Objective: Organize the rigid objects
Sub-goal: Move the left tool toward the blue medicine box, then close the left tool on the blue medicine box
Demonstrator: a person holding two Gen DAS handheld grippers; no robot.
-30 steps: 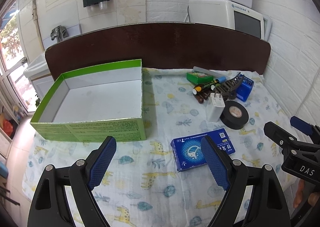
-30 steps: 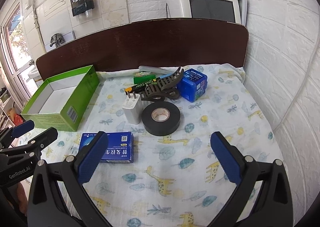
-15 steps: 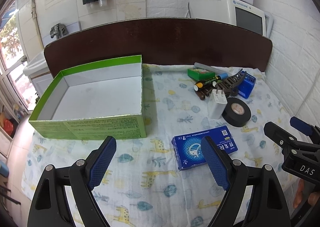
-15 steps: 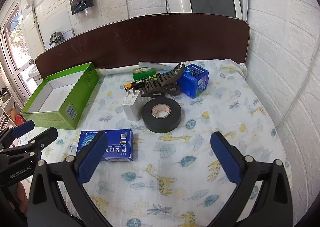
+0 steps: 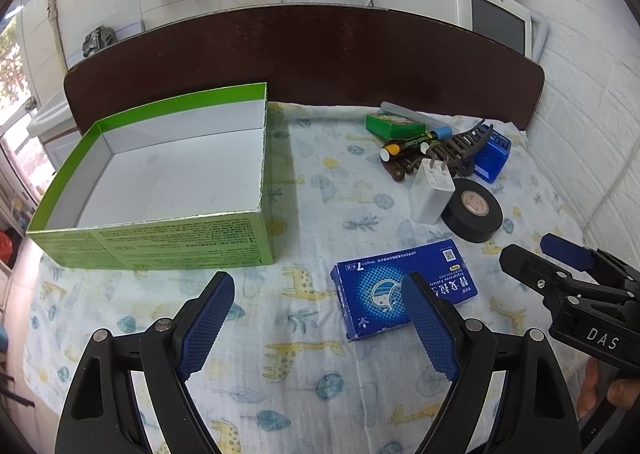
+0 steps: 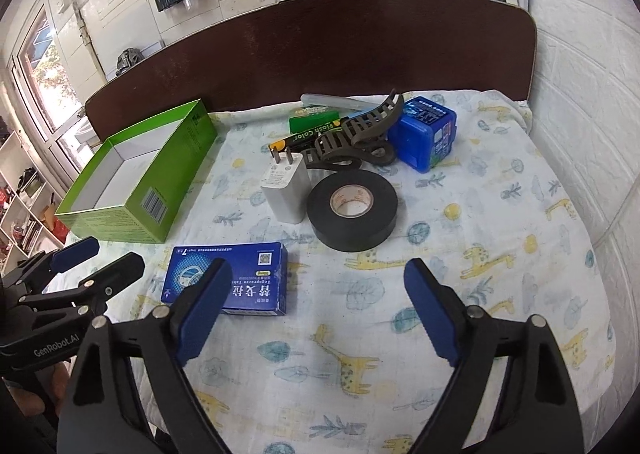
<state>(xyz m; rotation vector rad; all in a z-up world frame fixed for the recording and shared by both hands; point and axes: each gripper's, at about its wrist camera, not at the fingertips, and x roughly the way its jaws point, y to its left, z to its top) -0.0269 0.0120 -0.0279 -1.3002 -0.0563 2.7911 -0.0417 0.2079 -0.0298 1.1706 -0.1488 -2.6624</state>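
Observation:
An open green box [image 5: 60,209] with a bare white inside stands at the left on the giraffe-print cloth. A flat blue carton [image 5: 384,286] lies just beyond my left gripper [image 5: 318,286], which is open and holds nothing. Farther right sit a black tape roll [image 6: 352,209], a white charger [image 6: 286,189], a dark hair claw [image 6: 360,133], a blue cube box [image 6: 424,133], a small green box [image 6: 314,121] and a marker [image 6: 304,137]. My right gripper [image 6: 319,270] hovers short of the tape with its jaws closing. Its pads press on nothing.
A dark wooden headboard [image 5: 320,53] closes off the far side. A white brick wall [image 6: 592,93] runs along the right. The cloth [image 6: 500,213] to the right of the tape is bare. Each gripper shows at the edge of the other's view.
Both views have sunk closer to the cloth and tilted down a little. The right gripper's fingers stand nearer together than before. No object has shifted.

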